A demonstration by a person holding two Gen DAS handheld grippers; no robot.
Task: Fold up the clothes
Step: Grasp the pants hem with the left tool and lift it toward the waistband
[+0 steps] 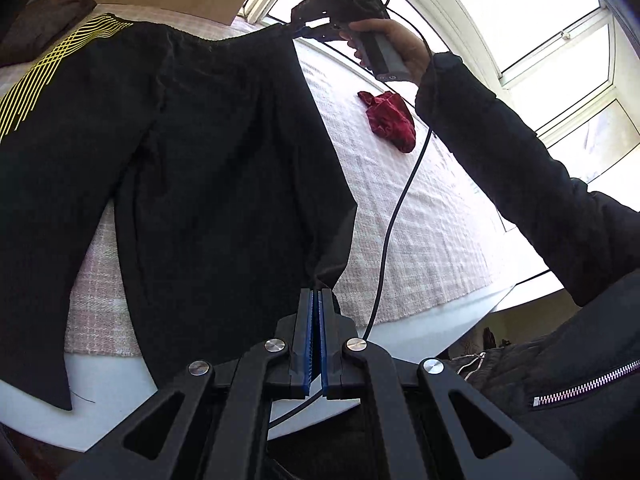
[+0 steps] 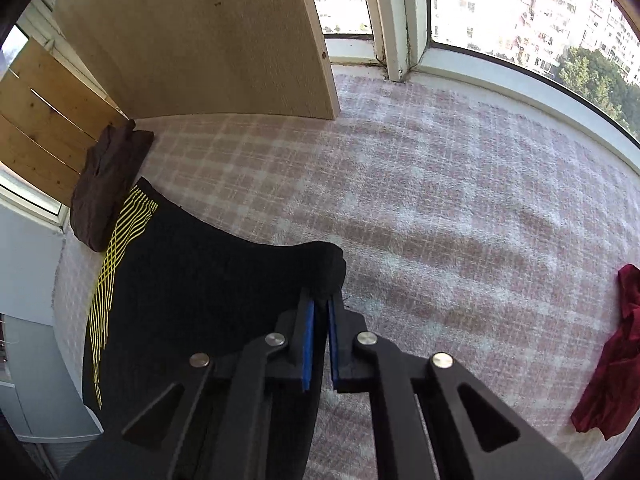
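Left gripper (image 1: 319, 300) is pinching a near corner of the black garment (image 1: 208, 168); right gripper (image 2: 320, 308) is clamping its far waistband edge, the garment hanging spread over the pink checked blanket (image 2: 440, 200). Folding is looking barely begun: no crease yet, and the red cloth (image 2: 612, 360) at right and brown cloth (image 2: 104, 188) at far left are lying unfolded. Bay windows (image 2: 520, 8) are wrapping the surface.

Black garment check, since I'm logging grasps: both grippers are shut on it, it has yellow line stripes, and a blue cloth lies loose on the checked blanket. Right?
One slip: the loose cloth is dark red, not blue, as the right wrist view shows. The rest stands: left gripper and right gripper are shut on the black garment with yellow stripes, on the checked blanket.
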